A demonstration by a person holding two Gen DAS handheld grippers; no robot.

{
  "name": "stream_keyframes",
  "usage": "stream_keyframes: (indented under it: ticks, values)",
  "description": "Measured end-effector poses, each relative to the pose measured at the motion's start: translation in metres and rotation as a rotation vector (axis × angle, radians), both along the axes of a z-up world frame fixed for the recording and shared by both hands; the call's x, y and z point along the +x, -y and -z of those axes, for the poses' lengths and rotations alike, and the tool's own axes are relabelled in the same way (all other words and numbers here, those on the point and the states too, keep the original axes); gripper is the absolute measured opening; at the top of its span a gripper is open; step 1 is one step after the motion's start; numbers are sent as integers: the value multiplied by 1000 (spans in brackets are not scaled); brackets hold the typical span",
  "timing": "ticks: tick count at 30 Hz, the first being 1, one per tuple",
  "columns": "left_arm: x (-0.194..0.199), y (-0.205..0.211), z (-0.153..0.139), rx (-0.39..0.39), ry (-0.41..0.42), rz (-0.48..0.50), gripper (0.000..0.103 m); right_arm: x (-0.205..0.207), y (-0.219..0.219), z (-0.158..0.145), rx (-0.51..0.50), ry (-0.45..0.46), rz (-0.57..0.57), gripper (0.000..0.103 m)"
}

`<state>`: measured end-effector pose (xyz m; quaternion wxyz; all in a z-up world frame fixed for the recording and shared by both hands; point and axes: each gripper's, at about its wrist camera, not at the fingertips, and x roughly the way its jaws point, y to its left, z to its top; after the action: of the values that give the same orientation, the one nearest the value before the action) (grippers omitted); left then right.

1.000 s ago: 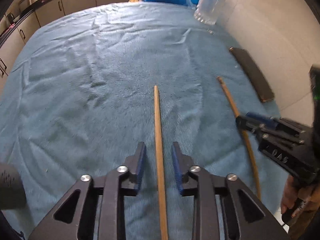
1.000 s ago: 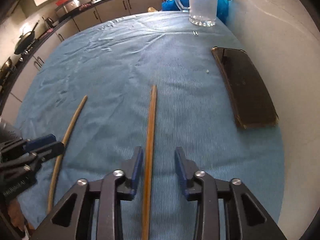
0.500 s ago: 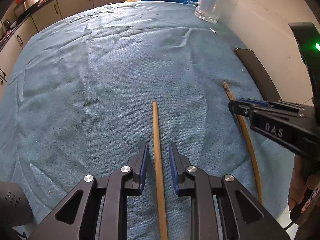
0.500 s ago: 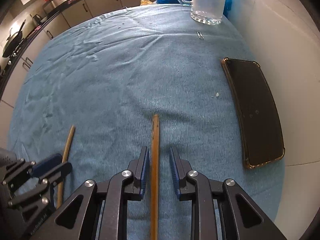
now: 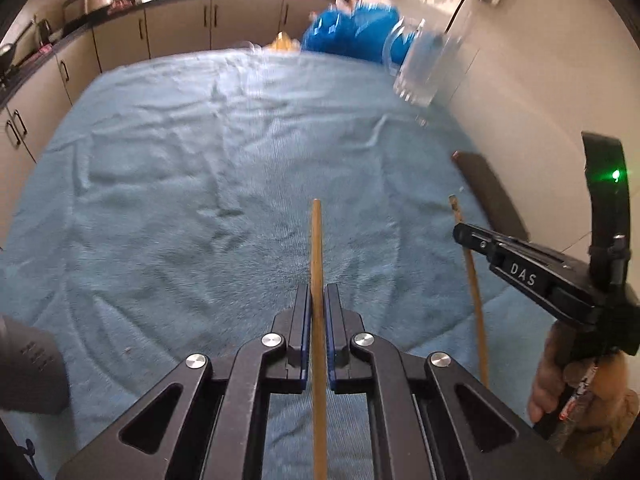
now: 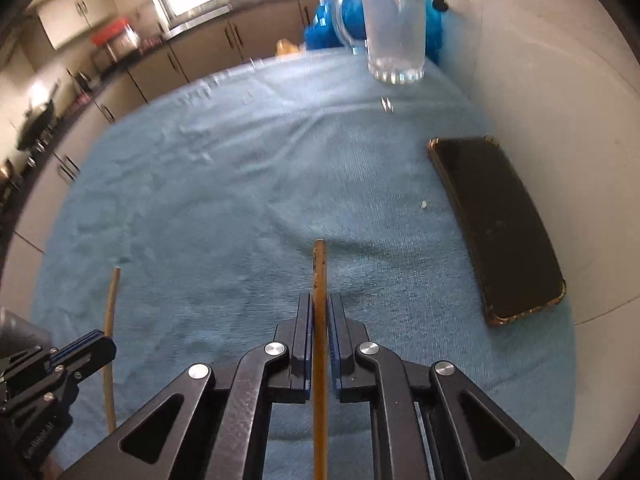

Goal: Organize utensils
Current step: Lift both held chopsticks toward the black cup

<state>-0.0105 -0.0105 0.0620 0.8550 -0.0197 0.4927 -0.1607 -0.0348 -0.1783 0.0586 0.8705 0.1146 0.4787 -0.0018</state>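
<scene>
Since a second ago both sets of jaws have just been closing, and each pale wooden chopstick that lay loose between open pads is now clamped. The left gripper [image 5: 318, 300] pinches the lighter chopstick [image 5: 316, 240]; the right gripper [image 6: 320, 312] pinches the darker chopstick [image 6: 319, 272]. Both sticks point forward over the blue towel [image 6: 220, 180]. A black phone [image 6: 496, 224] lies to the right near the wall, and a glass mug [image 6: 394, 24] stands at the far edge.
</scene>
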Motion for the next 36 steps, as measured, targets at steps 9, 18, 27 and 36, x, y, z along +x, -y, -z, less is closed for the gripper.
stream_keyframes:
  ticks: [9,18,27,36]
  values:
    - [-46,-15,-41,-30,143,-49,6,-49,-15,-45,41,202,-8,8]
    - [-76,-21,-57,26,231,-100,6,-92,-28,-71,43,336,13,8]
    - [-99,-17,-74,53,304,-95,6,-121,-44,-88,5,414,6,8]
    - [-113,-19,-86,50,342,-97,6,-132,-47,-95,6,437,-1,8]
